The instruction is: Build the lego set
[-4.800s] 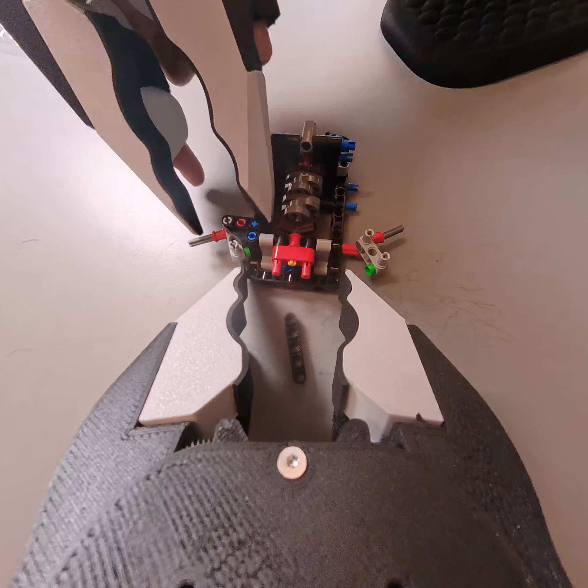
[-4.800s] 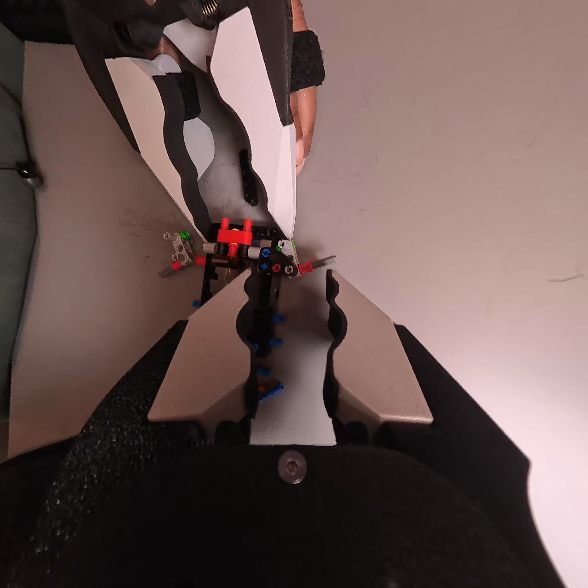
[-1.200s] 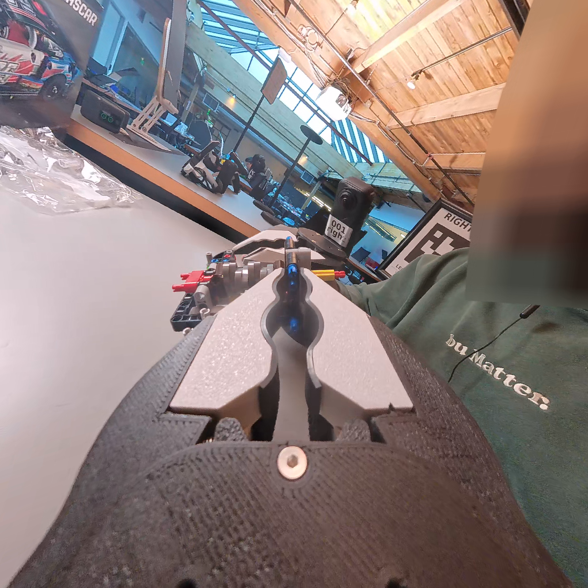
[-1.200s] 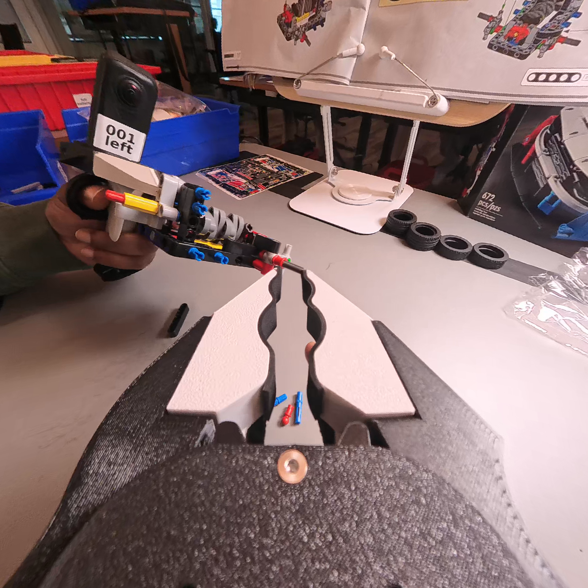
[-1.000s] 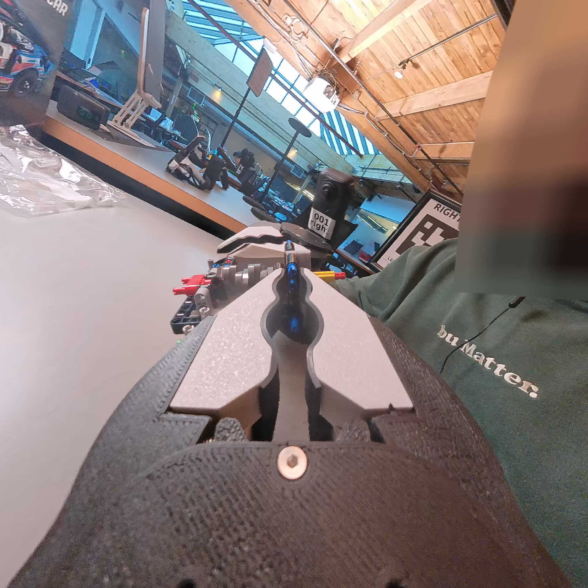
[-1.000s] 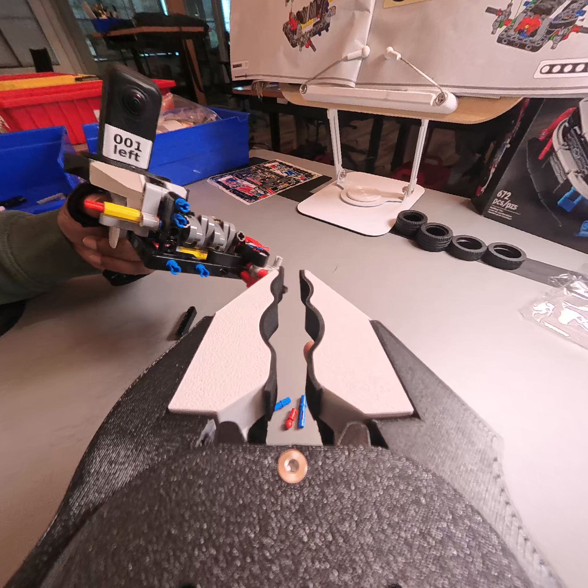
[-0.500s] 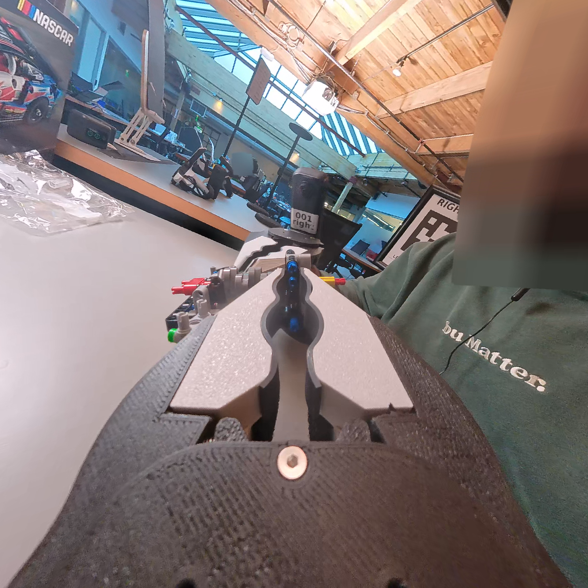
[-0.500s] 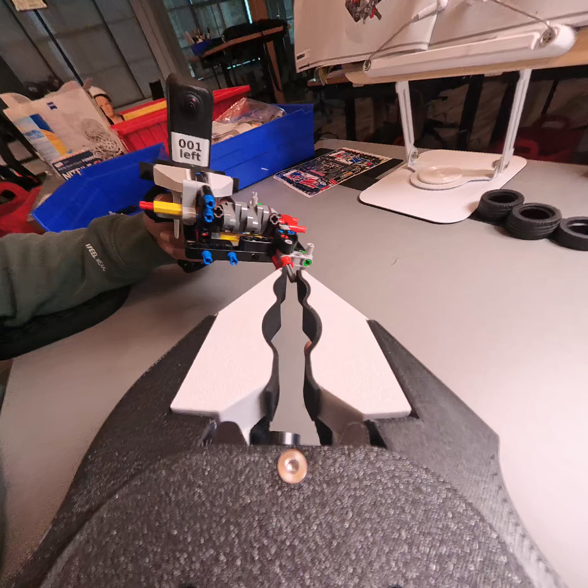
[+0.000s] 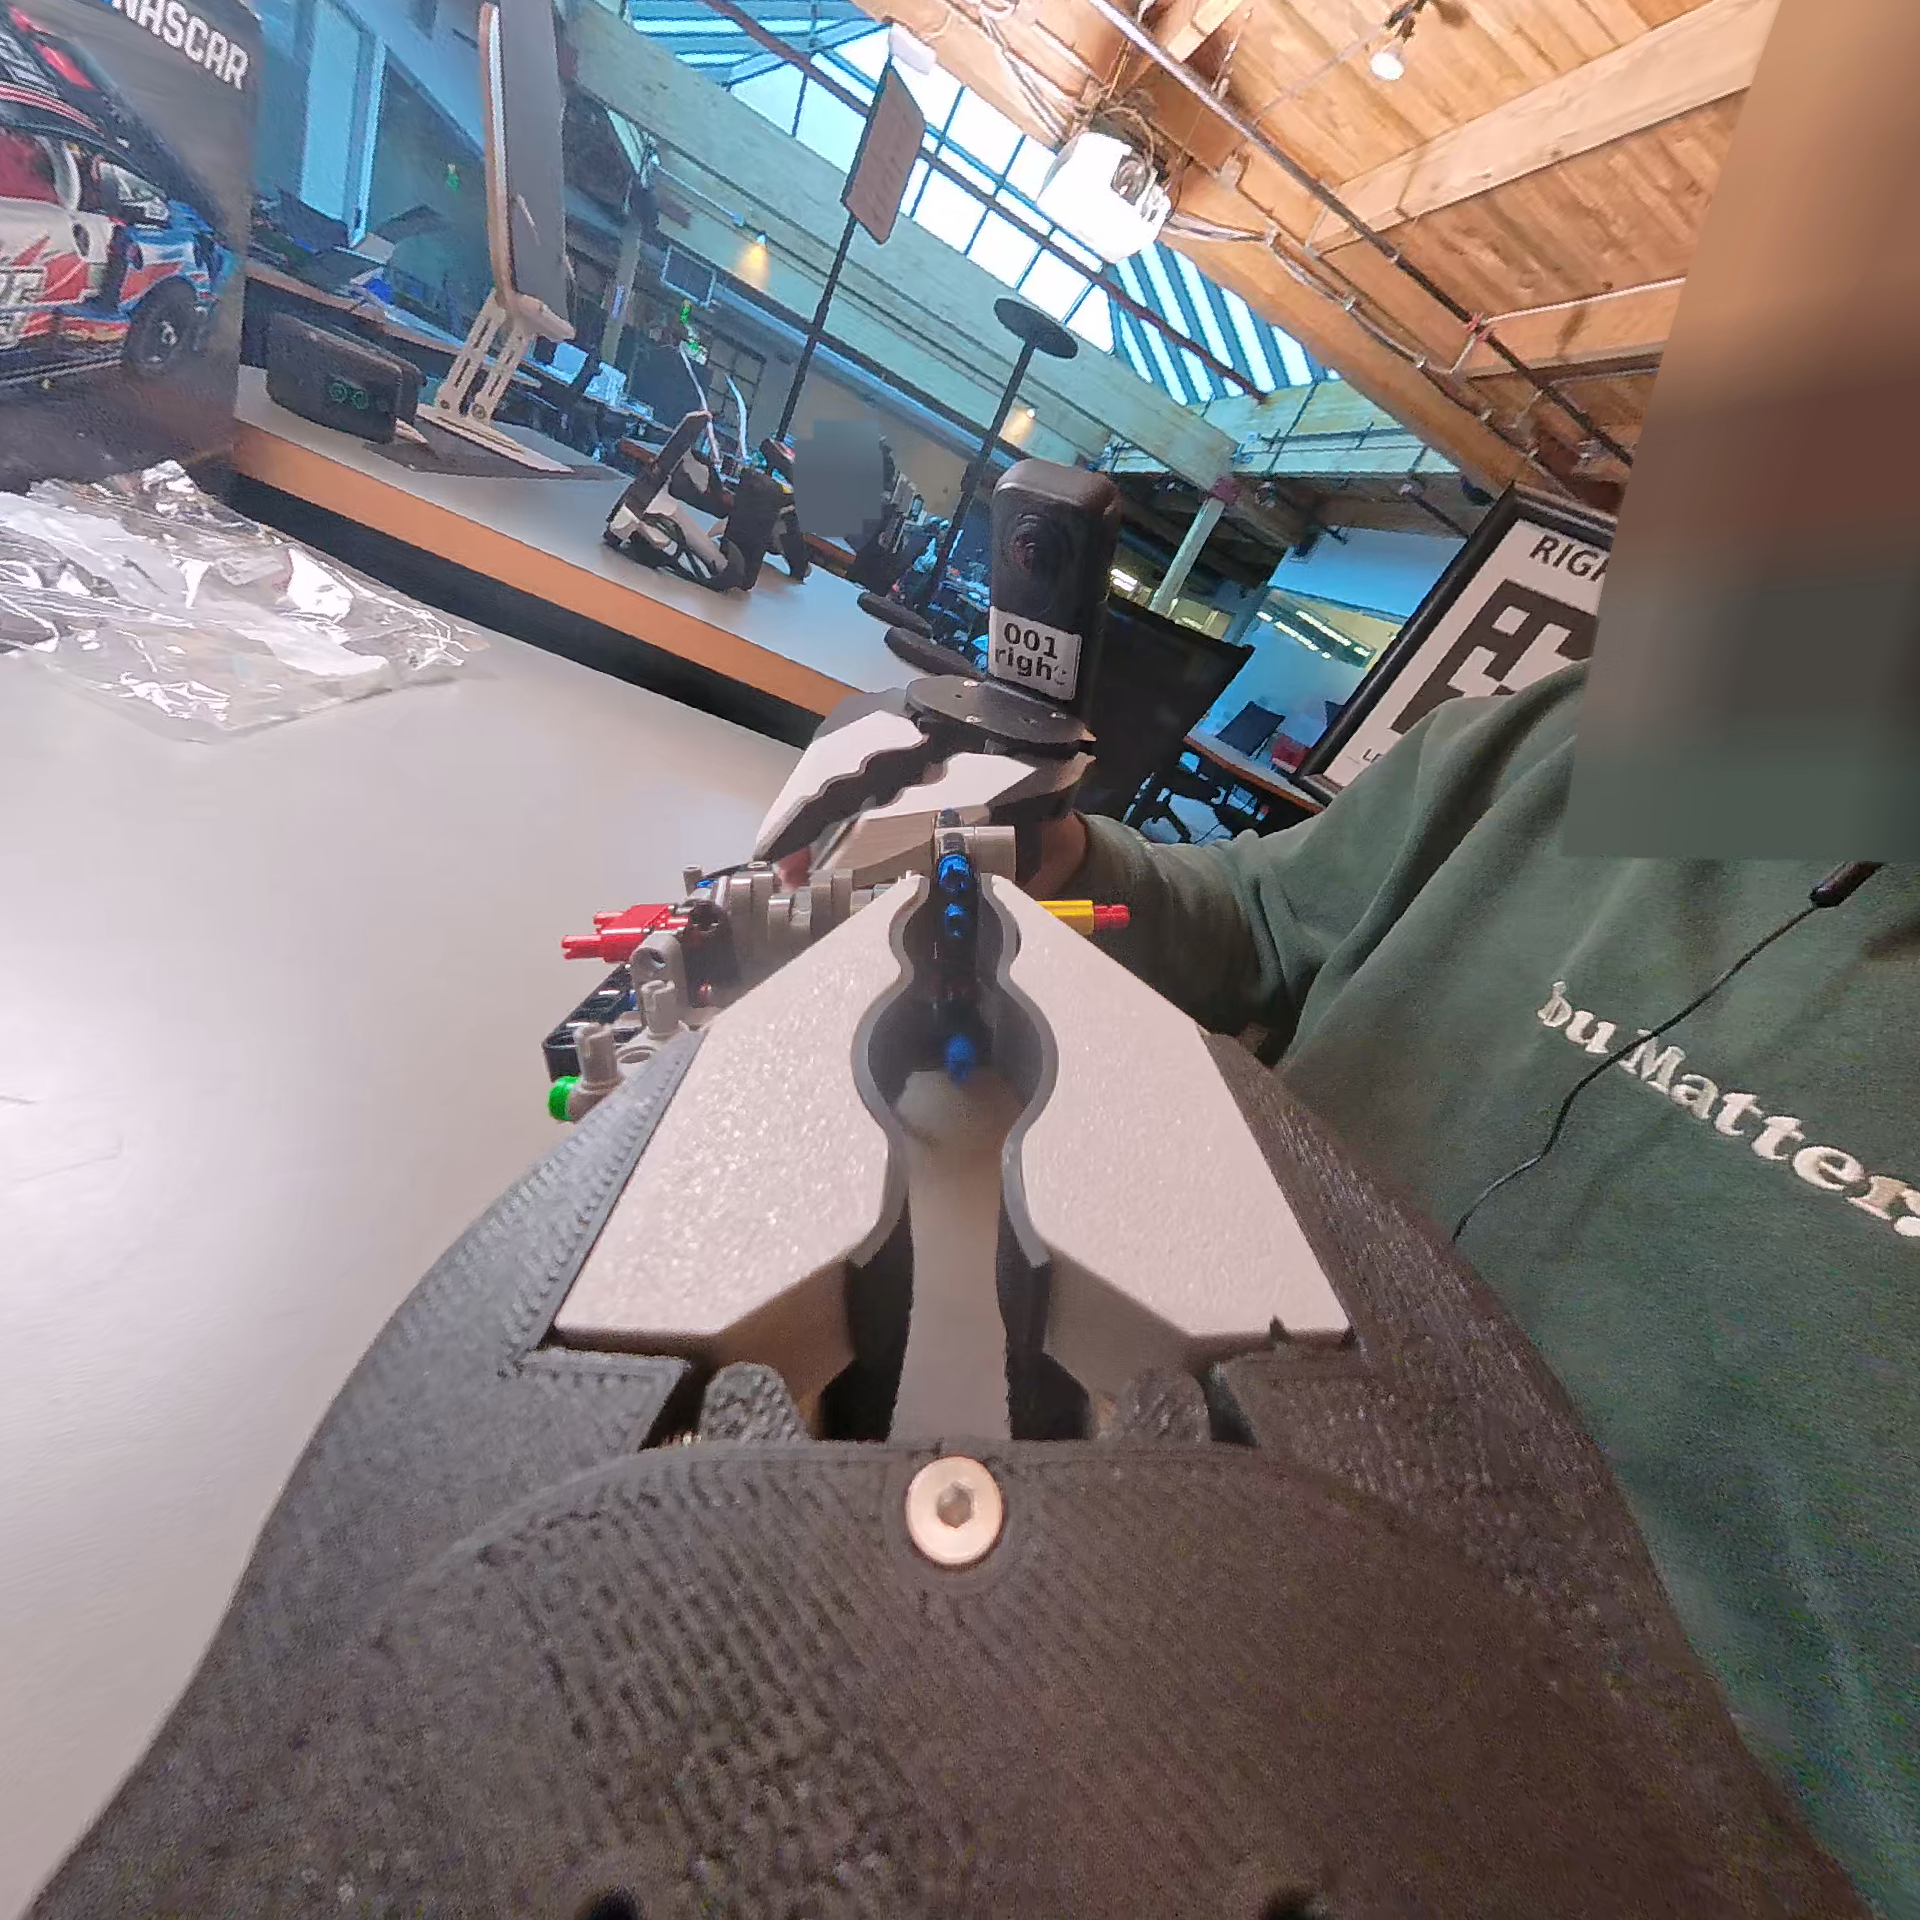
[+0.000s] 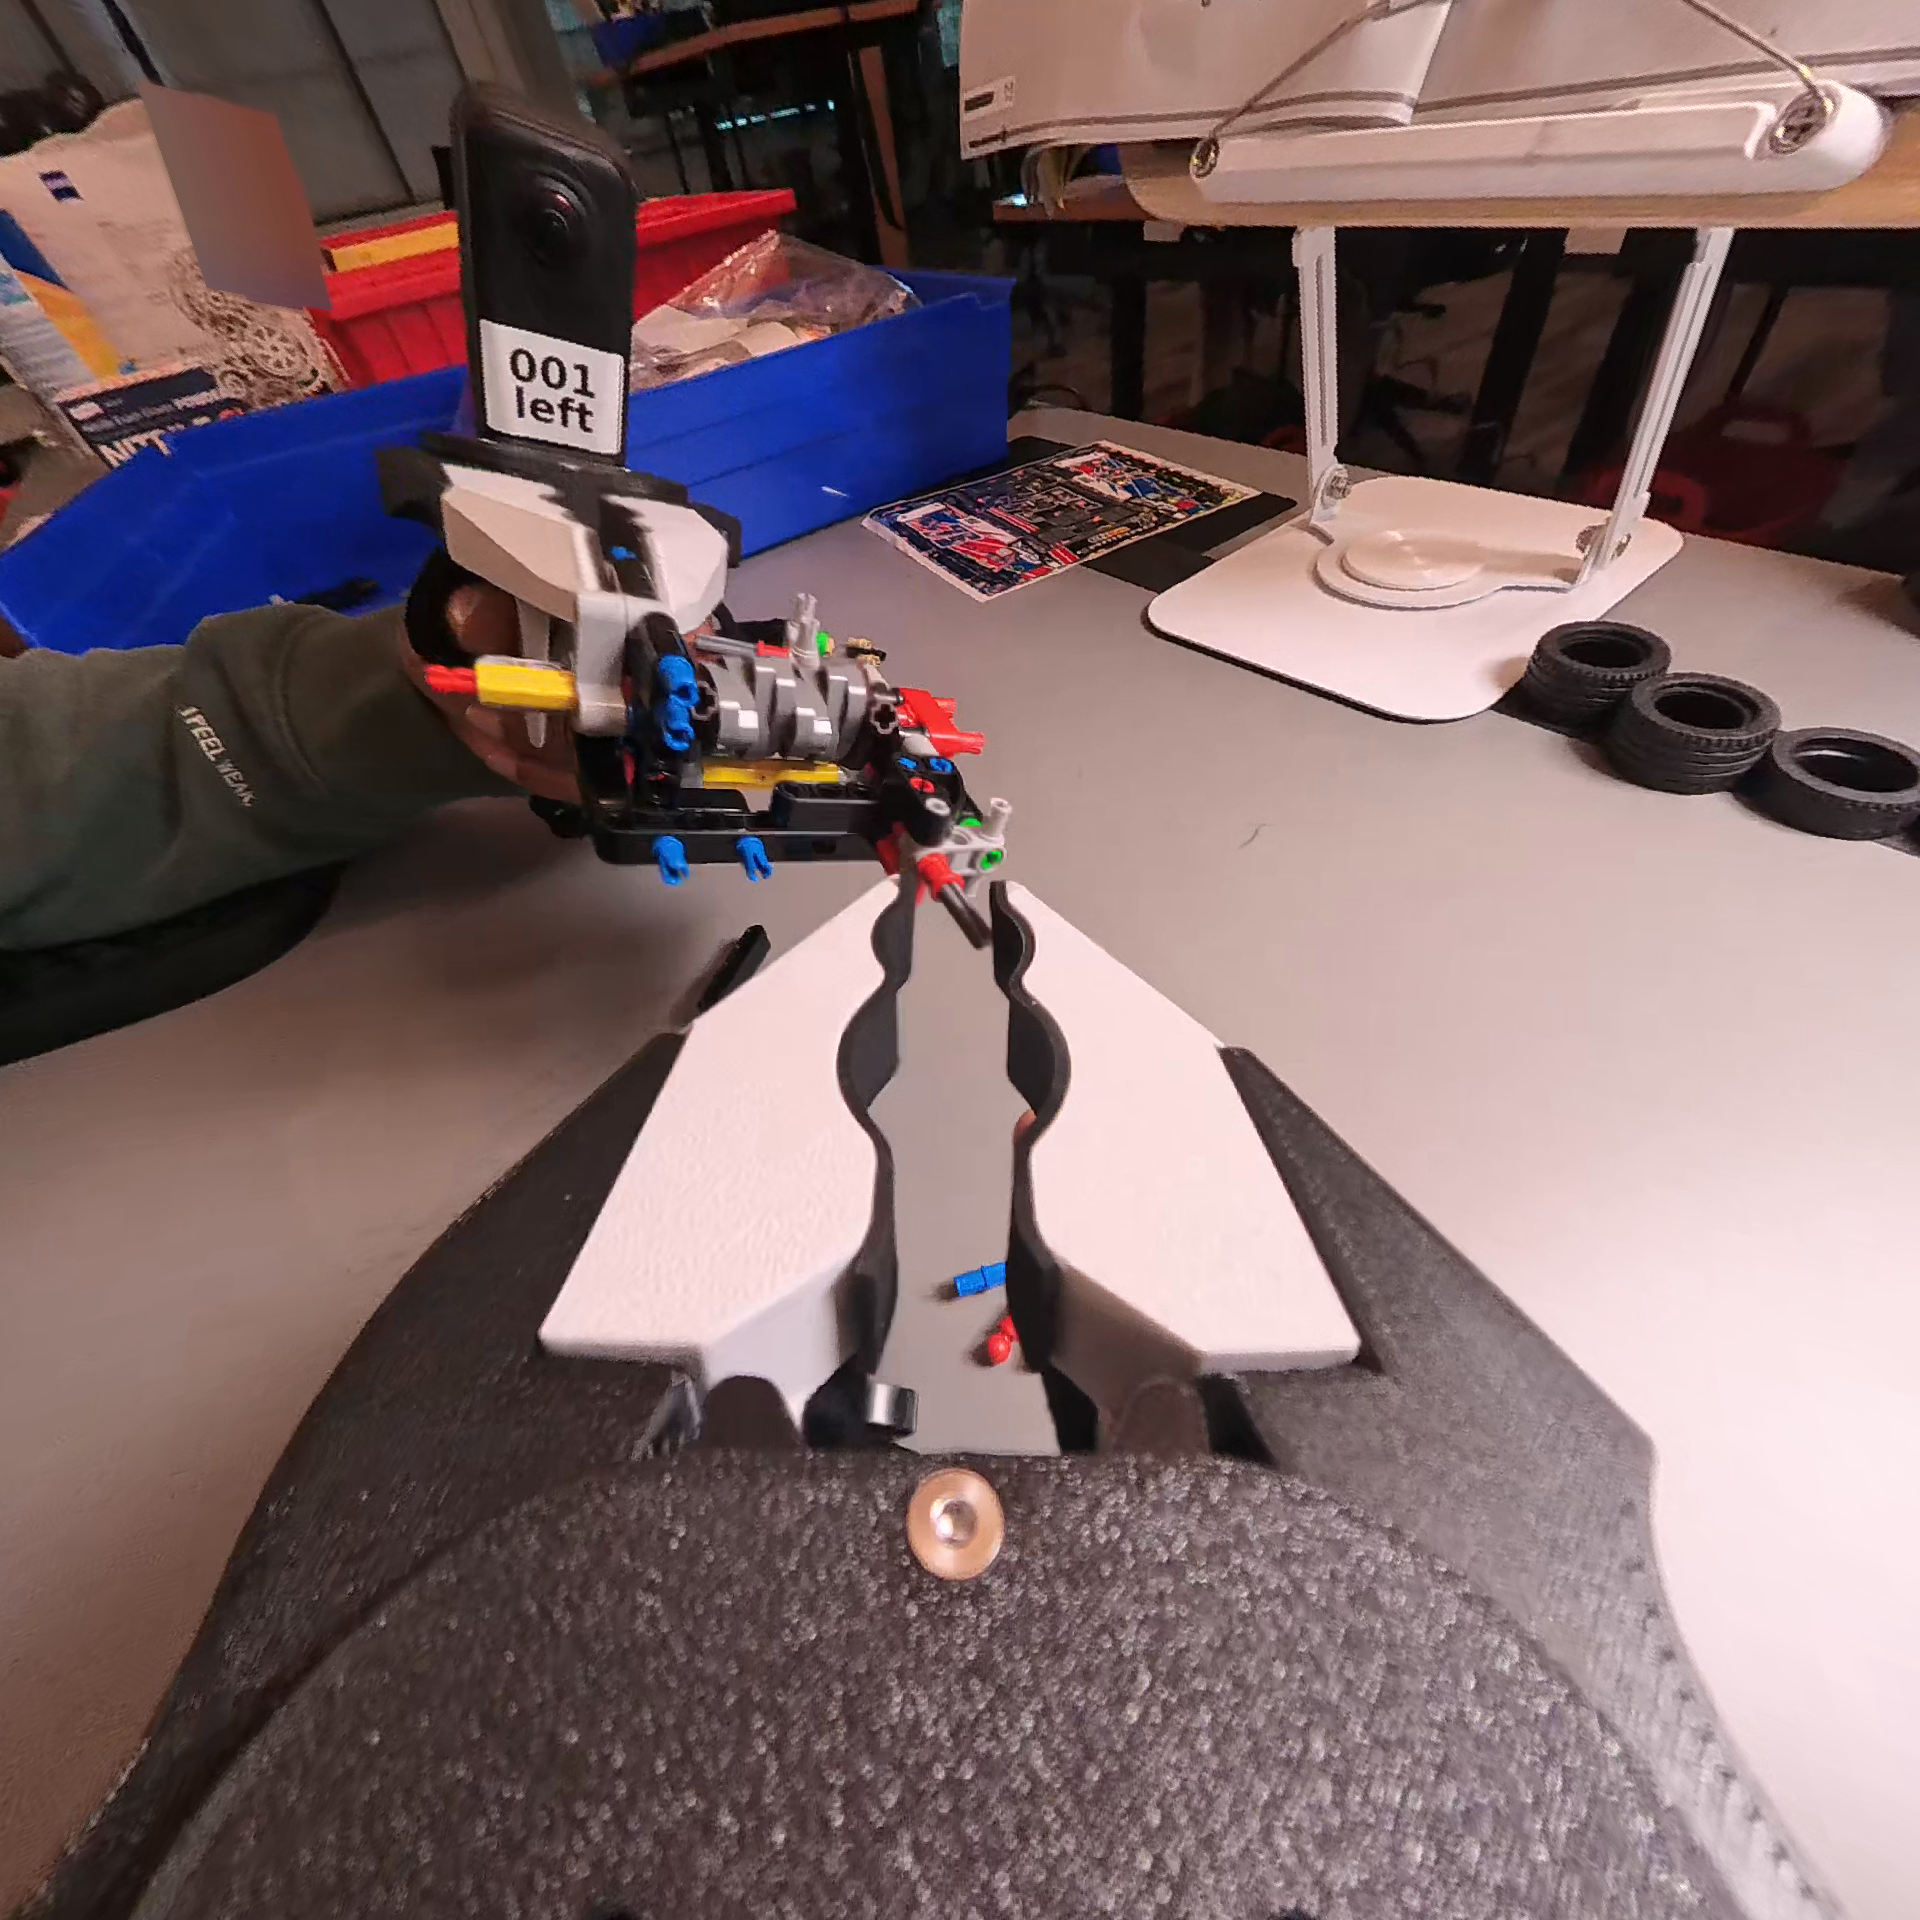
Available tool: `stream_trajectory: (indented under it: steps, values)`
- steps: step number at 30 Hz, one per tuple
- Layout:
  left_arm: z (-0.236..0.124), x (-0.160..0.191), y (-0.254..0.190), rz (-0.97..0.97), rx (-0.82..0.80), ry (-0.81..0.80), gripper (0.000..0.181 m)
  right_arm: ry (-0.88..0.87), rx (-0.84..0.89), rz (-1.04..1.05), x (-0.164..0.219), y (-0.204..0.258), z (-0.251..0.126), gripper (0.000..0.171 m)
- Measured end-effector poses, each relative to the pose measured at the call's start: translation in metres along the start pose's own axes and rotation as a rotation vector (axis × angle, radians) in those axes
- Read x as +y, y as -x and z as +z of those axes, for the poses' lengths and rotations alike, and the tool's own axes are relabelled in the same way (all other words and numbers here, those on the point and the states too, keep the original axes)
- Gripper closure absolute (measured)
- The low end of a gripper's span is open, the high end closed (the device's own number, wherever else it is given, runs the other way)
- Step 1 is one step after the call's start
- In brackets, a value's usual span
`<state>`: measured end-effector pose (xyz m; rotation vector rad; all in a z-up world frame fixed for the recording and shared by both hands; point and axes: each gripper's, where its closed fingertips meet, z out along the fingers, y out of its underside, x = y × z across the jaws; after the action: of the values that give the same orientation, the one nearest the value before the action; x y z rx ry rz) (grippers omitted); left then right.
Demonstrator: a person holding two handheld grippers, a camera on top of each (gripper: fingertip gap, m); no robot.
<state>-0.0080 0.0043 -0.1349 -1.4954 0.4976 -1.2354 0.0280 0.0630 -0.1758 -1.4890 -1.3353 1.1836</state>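
Above the pale grey desk [image 10: 1455, 935], the left hand-held gripper [image 10: 613, 561] is clamped tight on the rear end of a black-framed lego chassis with grey engine block, blue pins and red connectors [image 10: 790, 748], holding it in the air, roughly level. In the left wrist view that same left hand-held gripper [image 9: 951, 883] shows its pale fingers [image 9: 748, 1101] nearly together, with the chassis [image 9: 686, 966] pinched edge-on between them and spreading out to the left of the tips. The right hand-held gripper [image 10: 951, 904] sits at the front end of the chassis, its fingers parted by a narrow gap; a dark axle with a red bush [image 10: 961, 904] sticking out of the chassis lies in that gap, though whether the fingers touch it cannot be told. Below the chassis, on the desk, lie a loose blue pin [image 10: 977, 1280], a red pin [image 10: 1000, 1342] and a short black beam [image 10: 732, 961]. Beyond the chassis, well apart, black rubber tyres [image 10: 1704, 727] stand beside a white stand base [image 10: 1423, 592].
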Motion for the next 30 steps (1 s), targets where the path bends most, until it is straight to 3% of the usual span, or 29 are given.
stream_trajectory:
  steps: [3, 9, 17, 21, 26, 30]
  values:
    - [0.002, 0.007, 0.006, 0.033, -0.053, 0.035, 0.177, 0.005, -0.017, -0.046, -0.003, 0.003, -0.002, 0.141]
    - [0.014, 0.037, 0.037, 0.232, -0.309, 0.217, 0.177, 0.094, -0.052, -0.196, 0.011, 0.019, 0.002, 0.139]
    - [0.021, 0.083, 0.077, 0.413, -0.641, 0.520, 0.175, 0.292, 0.082, -0.307, 0.053, 0.007, 0.018, 0.136]
    - [0.021, 0.093, 0.068, 0.354, -0.619, 0.598, 0.149, 0.328, 0.104, -0.306, 0.059, 0.004, 0.020, 0.136]
    - [-0.002, 0.063, 0.064, 0.284, -0.605, 0.556, 0.140, 0.388, 0.120, -0.256, 0.066, 0.007, 0.021, 0.136]
    - [-0.039, 0.055, 0.095, 0.177, -0.700, 0.525, 0.140, 0.457, 0.140, -0.273, 0.069, 0.008, 0.029, 0.143]
